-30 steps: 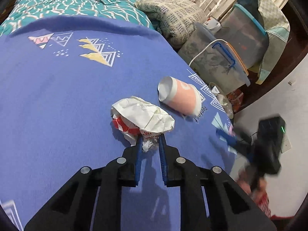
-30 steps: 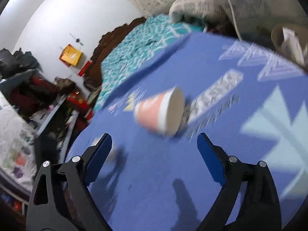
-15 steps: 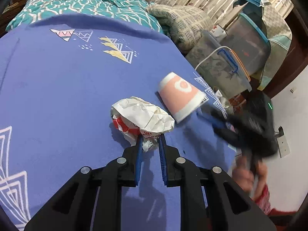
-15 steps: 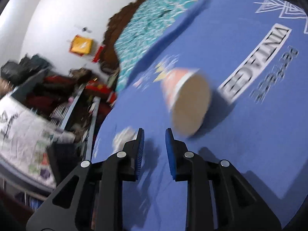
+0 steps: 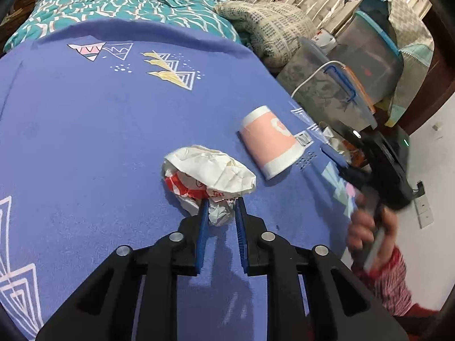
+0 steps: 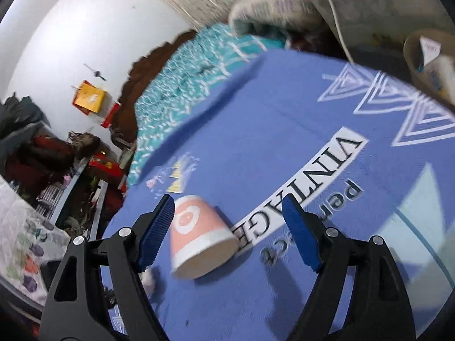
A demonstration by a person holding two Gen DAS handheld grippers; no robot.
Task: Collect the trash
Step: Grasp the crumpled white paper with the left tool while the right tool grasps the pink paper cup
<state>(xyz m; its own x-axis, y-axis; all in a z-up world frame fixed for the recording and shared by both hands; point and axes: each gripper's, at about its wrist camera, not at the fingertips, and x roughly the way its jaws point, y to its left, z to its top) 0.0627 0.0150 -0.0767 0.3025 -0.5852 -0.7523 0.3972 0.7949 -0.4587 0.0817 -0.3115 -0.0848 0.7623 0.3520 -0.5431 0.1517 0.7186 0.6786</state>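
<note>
Blue sheet (image 6: 284, 130): "VINTAGE" (image 6: 298, 190) in dark capitals on a white band, upside down from my side. Beside it smaller dark lettering, starting "per" (image 6: 345, 196), rest too blurred to read. Crumpled wrapper (image 5: 209, 176): red print, illegible. Pink cup (image 6: 196, 227): white round logo, no words.

The left gripper (image 5: 220, 207) points down at a slant, its fingers (image 5: 202, 227) pinched close on a wad of paper (image 5: 210, 173). The right gripper (image 6: 227, 227) is opening, fingers (image 6: 298, 230) wide apart around a cup (image 6: 199, 233), not pressing it. A hand (image 5: 366, 227) grips its handle.
</note>
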